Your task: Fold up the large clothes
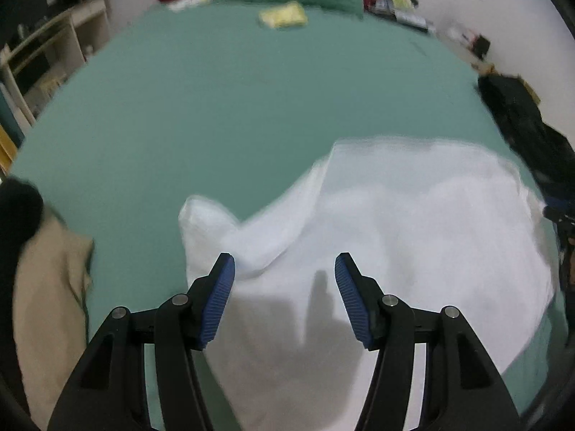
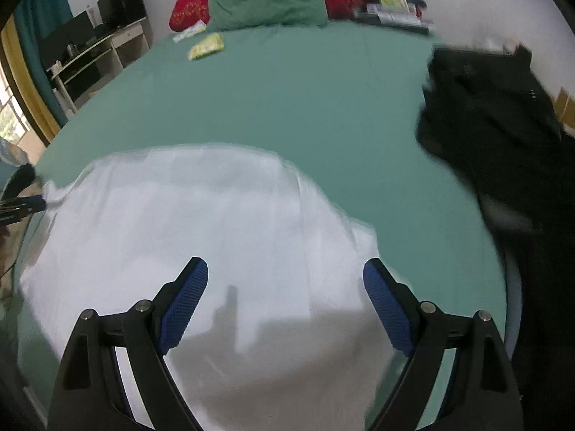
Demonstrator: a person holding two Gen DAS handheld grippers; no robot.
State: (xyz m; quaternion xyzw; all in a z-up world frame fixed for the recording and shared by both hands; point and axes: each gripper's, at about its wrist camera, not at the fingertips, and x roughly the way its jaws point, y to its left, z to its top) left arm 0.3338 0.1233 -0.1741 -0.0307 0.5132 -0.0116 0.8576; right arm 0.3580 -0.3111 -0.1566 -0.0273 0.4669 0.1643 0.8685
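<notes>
Blue-padded, my left tongs [image 1: 284,269] and right tongs [image 2: 285,278] both gape wide and empty above the white garment [image 1: 395,222], which lies spread on the green bed sheet [image 1: 215,107]. I should grip its near corners squarely, lift together, and fold evenly.

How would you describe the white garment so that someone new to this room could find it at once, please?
Start from the large bed with the green sheet. At its near end, just beneath both grippers, the white garment lies spread out. It is the only white cloth there: the pile to its right is black clothing, and the cloth to its left is beige.
</notes>
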